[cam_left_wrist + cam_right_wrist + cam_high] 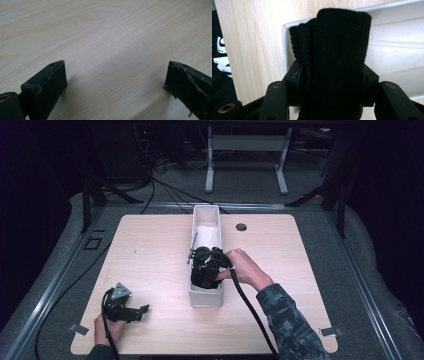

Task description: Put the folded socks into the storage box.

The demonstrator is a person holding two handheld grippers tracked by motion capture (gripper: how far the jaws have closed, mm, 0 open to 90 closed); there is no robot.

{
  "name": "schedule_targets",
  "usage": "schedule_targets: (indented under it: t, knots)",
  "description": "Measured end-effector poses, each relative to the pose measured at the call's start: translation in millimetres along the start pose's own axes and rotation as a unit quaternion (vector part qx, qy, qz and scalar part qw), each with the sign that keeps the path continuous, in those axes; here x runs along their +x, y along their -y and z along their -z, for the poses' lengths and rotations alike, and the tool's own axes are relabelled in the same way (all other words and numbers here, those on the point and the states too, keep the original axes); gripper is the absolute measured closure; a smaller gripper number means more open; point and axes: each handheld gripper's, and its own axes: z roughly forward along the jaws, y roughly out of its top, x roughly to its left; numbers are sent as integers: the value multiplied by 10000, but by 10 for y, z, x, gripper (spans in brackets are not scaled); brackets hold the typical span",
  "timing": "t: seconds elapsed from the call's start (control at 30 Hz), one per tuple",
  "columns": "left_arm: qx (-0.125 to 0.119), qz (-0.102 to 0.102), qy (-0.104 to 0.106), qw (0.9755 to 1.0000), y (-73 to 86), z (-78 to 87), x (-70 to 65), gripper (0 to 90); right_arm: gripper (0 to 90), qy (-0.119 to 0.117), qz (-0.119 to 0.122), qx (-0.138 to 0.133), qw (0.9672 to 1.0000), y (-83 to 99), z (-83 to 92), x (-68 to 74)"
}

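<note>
I have the right gripper (332, 85) clamped on a folded black knitted cloth (337, 57): its jaws press in on the roll from either side, and the cloth stands up between them and blocks most of what lies ahead. Behind the cloth, past the jaw tips, I see the near end wall of the long narrow white plastic bin (284, 45), with its ribbed floor running off to the right of the jaws. From above, the right gripper (207, 267) sits over the near half of that bin (205, 297), the cloth bundle held inside its walls, and something white (207, 236) lies in the bin's far half. A thin grey metal rod (191, 249) leans at the bin's left rim, just beside the gripper.

My left gripper (131, 312) rests low on the pale wooden table (150, 260), well apart from the bin. Its jaws stand wide open, with bare wood grain (112, 62) between them
</note>
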Motion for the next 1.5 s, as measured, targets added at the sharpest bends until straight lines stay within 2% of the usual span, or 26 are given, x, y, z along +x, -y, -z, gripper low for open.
schedule_targets:
  t: [0.27, 0.47, 0.8, 0.87, 0.97, 1.17, 1.3, 1.4, 1.5]
  knots:
    - [-1, 1, 0, 10000, 0, 0, 0, 37, 487, -60, -7, 55, 10000, -21, -61, -23]
    - [-3, 2, -1, 10000, 0, 0, -1, 37, 486, -132, -28, 202, 9997, -10, -149, -32]
    - [-4, -1, -4, 10000, 0, 0, -1, 37, 474, -211, -56, 206, 9995, -1, -230, -52]
    - [-4, -2, -5, 10000, 0, 0, -2, 37, 466, -203, -60, 274, 9994, -6, -246, -55]
    - [-5, -3, -5, 10000, 0, 0, -1, 37, 443, -154, -43, 232, 9996, -11, -252, -61]
    - [-4, 0, -1, 10000, 0, 0, -1, 37, 356, -265, -82, 61, 9996, 7, -239, -78]
    - [-5, -2, 0, 10000, 0, 0, -1, 38, 354, -261, -89, -15, 9996, 17, -213, -91]
    - [-4, -2, 2, 10000, 0, 0, -1, 38, 384, -294, -95, -1, 9995, 30, -198, -91]
    - [-6, 0, 1, 10000, -1, -1, -1, 38, 404, -295, -114, -109, 9994, 53, -149, -91]
